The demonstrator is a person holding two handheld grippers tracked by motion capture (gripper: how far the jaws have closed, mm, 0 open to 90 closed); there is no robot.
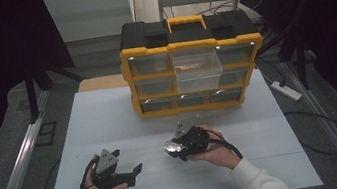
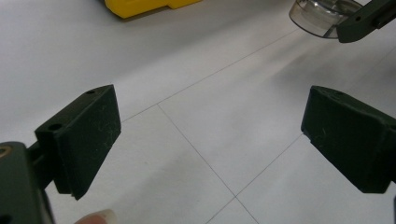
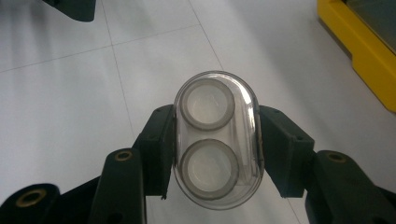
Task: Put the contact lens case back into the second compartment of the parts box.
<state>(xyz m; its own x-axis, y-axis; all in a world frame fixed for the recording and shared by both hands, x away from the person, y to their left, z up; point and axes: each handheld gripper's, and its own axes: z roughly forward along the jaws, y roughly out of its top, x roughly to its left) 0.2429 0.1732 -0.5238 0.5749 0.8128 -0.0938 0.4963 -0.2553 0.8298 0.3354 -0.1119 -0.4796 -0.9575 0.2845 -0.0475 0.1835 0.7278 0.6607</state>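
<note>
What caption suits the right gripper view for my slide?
Right gripper clamps a clear oval two-well case above the white table.

The left gripper (image 1: 133,173) rests low, jaws wide apart; the right gripper (image 1: 173,147) (seemingly tilted leftward) clamps a clear case (image 3: 217,140).

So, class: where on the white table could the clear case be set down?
Bare table lies left of the organizer, and between the left tool and right tool holding the case. The strip under the organizer is tighter.
</note>
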